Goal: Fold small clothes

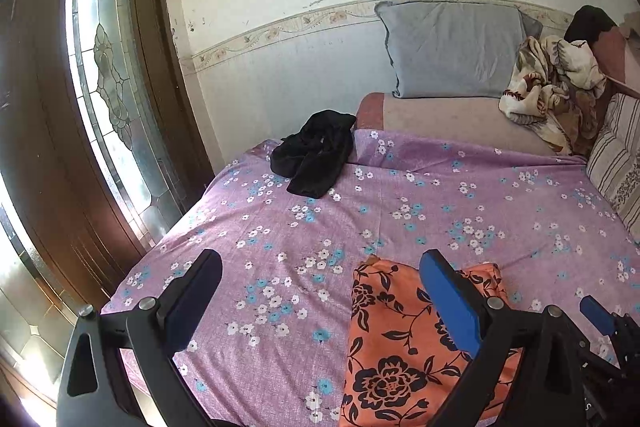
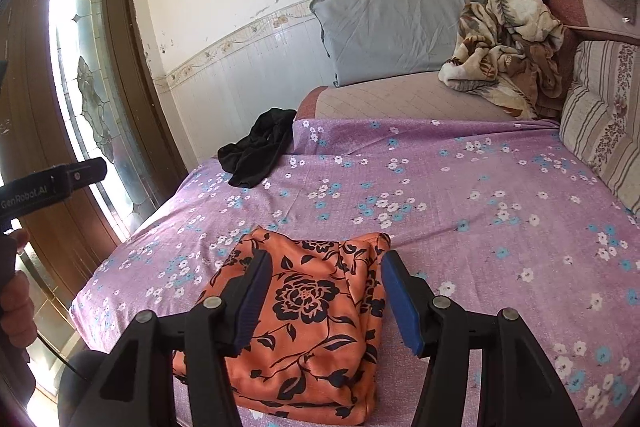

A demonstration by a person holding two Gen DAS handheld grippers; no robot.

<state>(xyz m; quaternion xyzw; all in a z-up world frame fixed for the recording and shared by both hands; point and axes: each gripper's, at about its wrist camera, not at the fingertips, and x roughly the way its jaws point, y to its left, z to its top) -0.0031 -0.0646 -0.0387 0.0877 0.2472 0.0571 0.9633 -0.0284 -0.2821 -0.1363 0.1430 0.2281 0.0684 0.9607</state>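
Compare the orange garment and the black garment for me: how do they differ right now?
The orange garment has a black flower print; the black garment is plain. The orange one lies folded in a flat, roughly rectangular shape; the black one is a crumpled heap. The orange one sits at the near edge, under both open grippers; the black one lies at the far left by the door. Both rest on the purple sheet.

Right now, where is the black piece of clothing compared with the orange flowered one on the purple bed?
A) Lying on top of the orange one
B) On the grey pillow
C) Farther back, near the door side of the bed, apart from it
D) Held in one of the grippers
C: the black garment lies crumpled at the far edge of the purple sheet, well apart from the orange flowered cloth near both open grippers.
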